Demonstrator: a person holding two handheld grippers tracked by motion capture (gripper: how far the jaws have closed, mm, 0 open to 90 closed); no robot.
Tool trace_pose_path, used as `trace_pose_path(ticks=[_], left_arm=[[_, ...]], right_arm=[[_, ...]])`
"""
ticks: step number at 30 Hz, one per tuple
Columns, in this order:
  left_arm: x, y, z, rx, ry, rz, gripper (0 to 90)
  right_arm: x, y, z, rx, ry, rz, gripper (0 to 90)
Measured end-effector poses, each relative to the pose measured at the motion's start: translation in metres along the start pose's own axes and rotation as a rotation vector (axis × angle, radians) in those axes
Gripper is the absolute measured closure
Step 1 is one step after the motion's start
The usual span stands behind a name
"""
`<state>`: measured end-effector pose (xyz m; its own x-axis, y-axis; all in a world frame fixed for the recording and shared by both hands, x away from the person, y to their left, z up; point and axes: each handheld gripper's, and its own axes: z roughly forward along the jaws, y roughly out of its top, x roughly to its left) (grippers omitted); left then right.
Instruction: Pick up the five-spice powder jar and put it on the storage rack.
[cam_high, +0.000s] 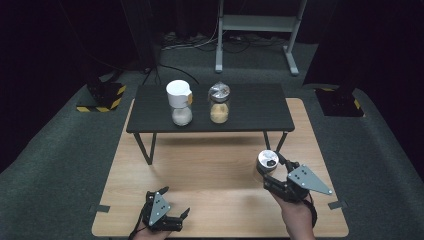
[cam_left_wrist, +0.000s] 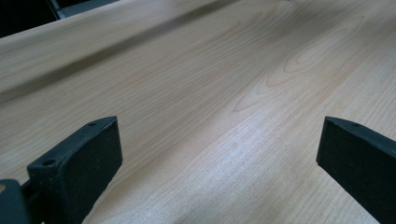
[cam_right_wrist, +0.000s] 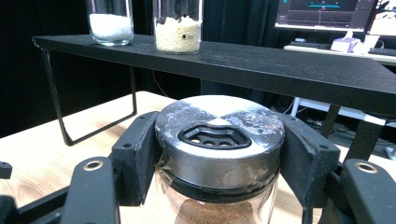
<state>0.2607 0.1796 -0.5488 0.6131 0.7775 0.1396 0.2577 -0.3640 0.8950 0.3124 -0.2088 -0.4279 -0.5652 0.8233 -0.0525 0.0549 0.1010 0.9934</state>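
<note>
Spread wide with nothing between them, the jaws of the left gripper (cam_high: 167, 207) sit at the lower left of the high view, low over the bare wooden table (cam_left_wrist: 224, 93). Toward the upper middle, a white-capped jar (cam_high: 180, 102) and a metal-capped jar (cam_high: 219, 103) stand side by side on the black shelf (cam_high: 250, 112). At the lower right, the right gripper (cam_right_wrist: 219, 149) is clamped on the metal lid of a glass shaker jar (cam_right_wrist: 219, 140), one pad on each side of the cap, the brown contents visible below. That jar looks rigid, moderately heavy and breakable, and its glass is probably slick, so the cap's straight metal wall seems the surer place to grip than the body.
</note>
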Motion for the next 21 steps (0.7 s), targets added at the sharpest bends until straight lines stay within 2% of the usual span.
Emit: trace_pose_path(ticks=[9, 21], left_arm=[[-0.001, 0.000, 0.001, 0.010, -0.005, 0.012, 0.5], [-0.001, 0.001, 0.002, 0.020, -0.007, 0.014, 0.5]], right_arm=[[0.003, 0.010, -0.005, -0.002, 0.009, -0.028, 34.5], [0.007, 0.037, -0.008, -0.043, 0.012, -0.037, 34.5]])
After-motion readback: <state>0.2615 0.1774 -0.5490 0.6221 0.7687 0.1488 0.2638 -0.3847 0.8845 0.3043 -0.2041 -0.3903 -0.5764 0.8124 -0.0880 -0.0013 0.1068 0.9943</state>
